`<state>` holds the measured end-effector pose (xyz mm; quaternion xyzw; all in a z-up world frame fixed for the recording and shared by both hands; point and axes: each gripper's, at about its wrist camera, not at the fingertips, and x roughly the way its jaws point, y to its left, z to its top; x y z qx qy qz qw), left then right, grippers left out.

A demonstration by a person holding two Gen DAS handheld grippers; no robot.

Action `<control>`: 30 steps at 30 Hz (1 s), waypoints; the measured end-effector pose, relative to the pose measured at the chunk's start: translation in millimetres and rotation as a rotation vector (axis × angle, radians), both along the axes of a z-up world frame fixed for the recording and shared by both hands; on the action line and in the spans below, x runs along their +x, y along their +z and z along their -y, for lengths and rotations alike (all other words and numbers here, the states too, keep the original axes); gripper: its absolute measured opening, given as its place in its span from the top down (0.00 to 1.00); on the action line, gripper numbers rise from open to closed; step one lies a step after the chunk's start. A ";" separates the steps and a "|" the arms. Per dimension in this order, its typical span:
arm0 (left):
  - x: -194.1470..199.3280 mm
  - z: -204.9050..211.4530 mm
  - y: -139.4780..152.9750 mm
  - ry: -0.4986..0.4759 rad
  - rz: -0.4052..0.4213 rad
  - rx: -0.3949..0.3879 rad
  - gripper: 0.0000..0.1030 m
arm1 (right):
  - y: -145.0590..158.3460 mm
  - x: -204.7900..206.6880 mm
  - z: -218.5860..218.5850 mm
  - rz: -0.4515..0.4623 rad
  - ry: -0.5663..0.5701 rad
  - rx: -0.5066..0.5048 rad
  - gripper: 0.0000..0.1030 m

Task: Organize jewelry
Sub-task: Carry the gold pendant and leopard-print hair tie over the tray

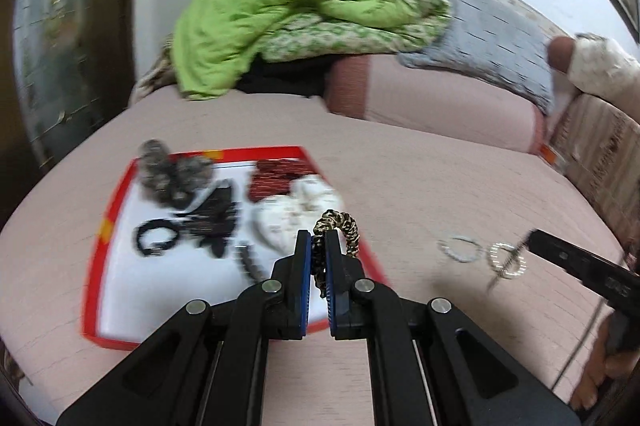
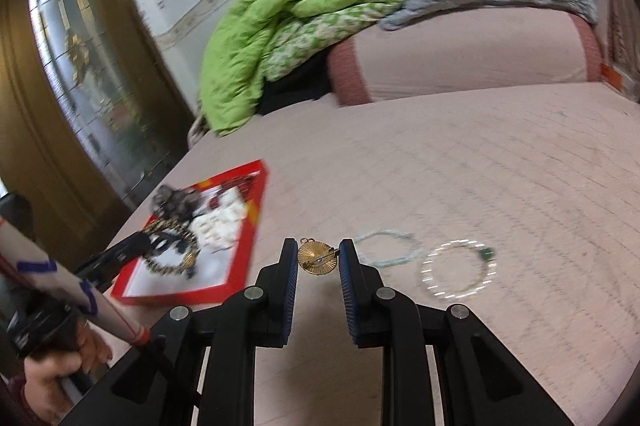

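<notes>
The left gripper (image 1: 318, 240), clamped on a gold-and-black braided bracelet (image 1: 340, 226), hangs over the red-rimmed white tray's (image 1: 96, 266) near corner, while the right gripper (image 2: 318, 258) pinches a round gold pendant (image 2: 316, 256) beside the tray.

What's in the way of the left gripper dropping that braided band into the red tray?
Nothing visible blocks it. The left gripper holds the braided band over the near right corner of the red tray. White pieces crowd the spot just beyond; the bare white floor is nearer the gripper's side.
</notes>
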<state>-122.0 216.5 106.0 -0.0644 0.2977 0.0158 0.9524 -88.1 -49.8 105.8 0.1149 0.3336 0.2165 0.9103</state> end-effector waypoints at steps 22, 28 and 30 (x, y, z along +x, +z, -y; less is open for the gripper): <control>-16.9 -131.0 -31.4 0.218 -0.102 -0.103 0.94 | -1.7 11.6 -203.2 -0.096 0.319 -0.052 0.78; -9.7 -139.2 -41.0 0.237 -0.140 -0.094 0.94 | -19.9 18.6 -233.7 -0.134 0.345 -0.094 0.78; -7.5 -139.2 -43.1 0.238 -0.148 -0.090 0.94 | -26.1 21.1 -240.5 -0.143 0.350 -0.111 0.78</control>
